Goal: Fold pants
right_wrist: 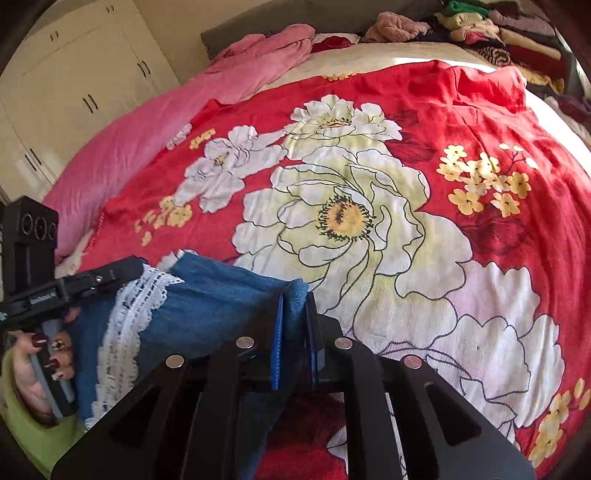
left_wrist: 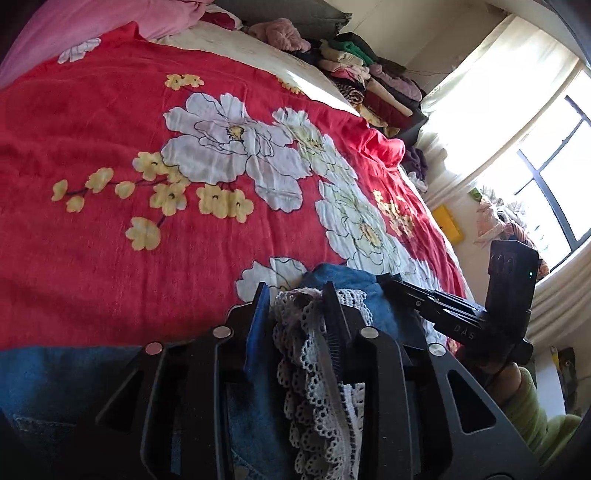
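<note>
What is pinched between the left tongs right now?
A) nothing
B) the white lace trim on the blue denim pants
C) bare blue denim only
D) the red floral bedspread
B: the left tongs close on the white lace trim of the blue denim pants.

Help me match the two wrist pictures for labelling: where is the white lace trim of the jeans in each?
Left wrist view: the white lace trim is bottom centre, pinched in the left gripper.
Right wrist view: lace at lower left, crossing the blue jeans.
Shared landmark: the pile of folded clothes.
</note>
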The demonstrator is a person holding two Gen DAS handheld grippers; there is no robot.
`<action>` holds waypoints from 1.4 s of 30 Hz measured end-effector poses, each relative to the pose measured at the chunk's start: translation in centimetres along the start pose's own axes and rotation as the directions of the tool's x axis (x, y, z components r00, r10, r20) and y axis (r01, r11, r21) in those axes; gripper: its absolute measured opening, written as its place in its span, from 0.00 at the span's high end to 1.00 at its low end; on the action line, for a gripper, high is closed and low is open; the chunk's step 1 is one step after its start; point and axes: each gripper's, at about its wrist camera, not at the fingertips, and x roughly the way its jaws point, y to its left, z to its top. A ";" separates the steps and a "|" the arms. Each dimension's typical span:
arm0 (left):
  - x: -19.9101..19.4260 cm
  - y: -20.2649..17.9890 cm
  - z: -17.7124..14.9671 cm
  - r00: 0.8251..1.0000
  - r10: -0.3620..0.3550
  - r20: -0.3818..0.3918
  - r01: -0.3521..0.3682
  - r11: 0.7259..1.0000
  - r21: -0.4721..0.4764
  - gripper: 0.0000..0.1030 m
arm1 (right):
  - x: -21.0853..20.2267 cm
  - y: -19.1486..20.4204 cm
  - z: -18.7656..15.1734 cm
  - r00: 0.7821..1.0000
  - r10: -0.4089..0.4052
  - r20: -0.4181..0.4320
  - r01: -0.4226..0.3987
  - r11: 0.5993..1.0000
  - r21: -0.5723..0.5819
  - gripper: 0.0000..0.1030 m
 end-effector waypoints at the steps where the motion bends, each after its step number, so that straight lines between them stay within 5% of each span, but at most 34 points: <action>1: -0.2 -0.1 -0.1 1.000 0.004 0.002 -0.004 1.000 0.008 0.73 | -0.3 0.3 -0.1 1.000 -0.025 0.013 0.025 1.000 -0.012 0.80; 7: -3.2 -1.1 -0.4 0.997 0.034 0.067 -0.037 0.998 0.046 0.48 | -4.2 -0.4 -1.0 0.992 -0.088 0.093 0.089 0.996 -0.003 0.53; 19: -10.0 -2.4 -3.4 0.975 0.155 0.157 -0.169 0.982 0.083 0.16 | -11.4 2.4 -3.8 0.982 -0.039 0.183 0.059 0.993 -0.107 0.29; 24: -11.3 -3.5 -6.2 0.975 0.175 0.136 -0.190 0.975 0.111 0.14 | -13.2 4.7 -5.4 0.978 0.022 0.205 0.017 0.982 -0.186 0.28; 31: -10.5 -5.1 -10.8 0.990 0.139 0.032 -0.142 0.982 0.121 0.14 | -12.1 7.5 -9.2 0.993 0.050 0.107 -0.015 0.951 -0.307 0.32; 37: -7.2 -4.9 -13.4 0.987 0.103 -0.122 -0.097 0.994 0.052 0.21 | -10.7 7.2 -11.4 0.996 0.081 0.027 -0.070 0.957 -0.283 0.36; 41: -4.9 -4.8 -13.7 0.982 0.123 -0.146 -0.122 0.992 0.022 0.21 | -10.5 6.8 -11.5 0.996 0.086 0.026 -0.076 0.962 -0.263 0.36; 42: -4.7 -5.0 -13.7 0.980 0.136 -0.144 -0.133 0.991 0.029 0.27 | -10.5 6.7 -11.4 0.996 0.089 0.024 -0.080 0.963 -0.258 0.36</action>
